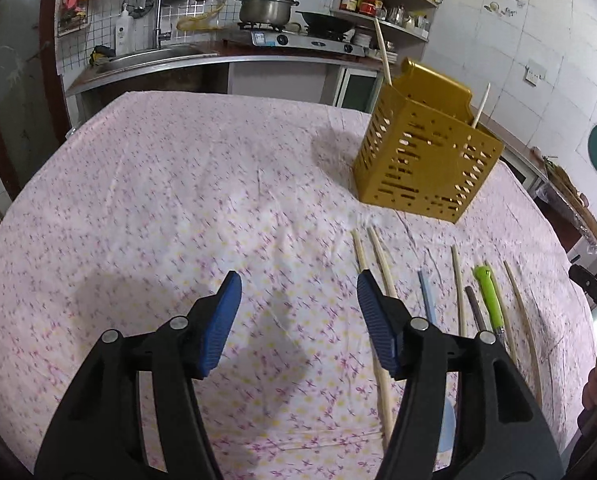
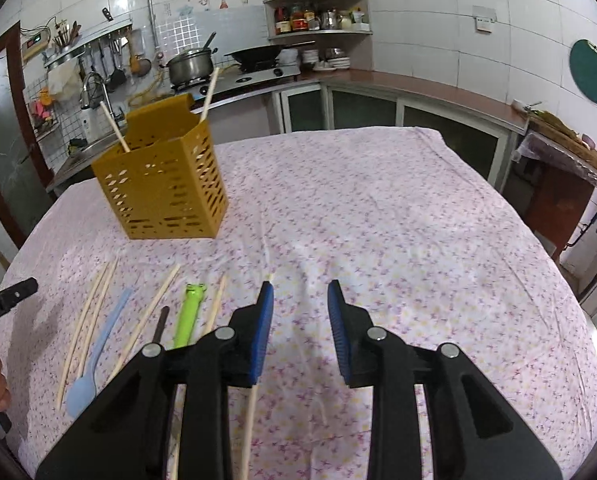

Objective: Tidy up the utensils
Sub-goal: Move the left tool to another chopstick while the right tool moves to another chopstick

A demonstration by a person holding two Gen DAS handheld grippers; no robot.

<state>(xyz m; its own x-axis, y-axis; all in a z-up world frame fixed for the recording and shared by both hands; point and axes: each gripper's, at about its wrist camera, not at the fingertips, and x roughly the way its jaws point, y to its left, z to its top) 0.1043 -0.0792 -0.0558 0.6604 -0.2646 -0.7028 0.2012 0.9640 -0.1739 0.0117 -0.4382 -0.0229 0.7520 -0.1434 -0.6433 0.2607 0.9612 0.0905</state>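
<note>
On the worktop [image 2: 378,208], under a pink floral cloth, stands a yellow holder [image 2: 166,192] with two chopsticks [image 2: 114,128] upright in it. Near the holder's front lie loose chopsticks [image 2: 88,316], a blue spoon [image 2: 94,356], a dark utensil [image 2: 160,326] and a green one [image 2: 188,314]. Left tongs [image 1: 298,320] and right tongs [image 2: 300,328] both hang apart, holding nothing.
</note>
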